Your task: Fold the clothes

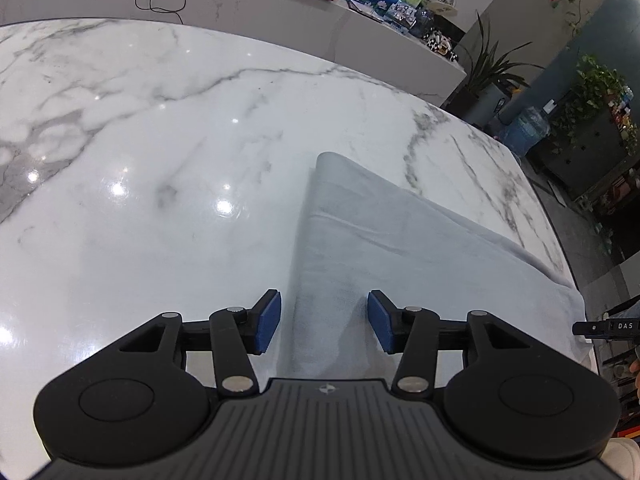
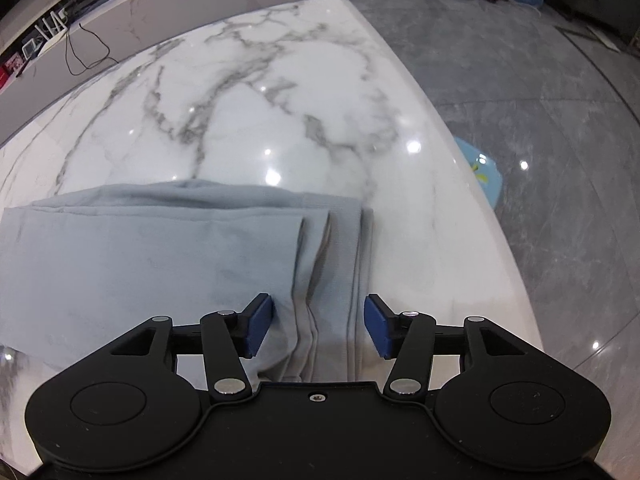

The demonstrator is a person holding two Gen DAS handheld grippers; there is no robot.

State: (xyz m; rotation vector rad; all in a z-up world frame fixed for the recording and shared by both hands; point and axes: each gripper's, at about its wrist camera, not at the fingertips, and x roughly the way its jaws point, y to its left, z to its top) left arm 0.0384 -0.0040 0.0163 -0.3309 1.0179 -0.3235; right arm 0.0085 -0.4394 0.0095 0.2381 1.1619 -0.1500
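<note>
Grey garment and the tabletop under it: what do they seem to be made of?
Grey garment: looks like soft, matte knit cloth, perhaps cotton jersey; it drapes in limp layered folds and shows no shine. Tabletop: looks like polished white marble with grey veins, or a marble-look slab; lamp reflections show a glossy, hard finish. Both tongs, left and right, hang open over the cloth.

White marble bench [image 1: 160, 140], grey-veined, glossy with ceiling-light reflections. Long counter [image 1: 240, 4] behind. Grey tiled floor [image 2: 540, 80]. Potted plants [image 1: 492, 68] at right.
</note>
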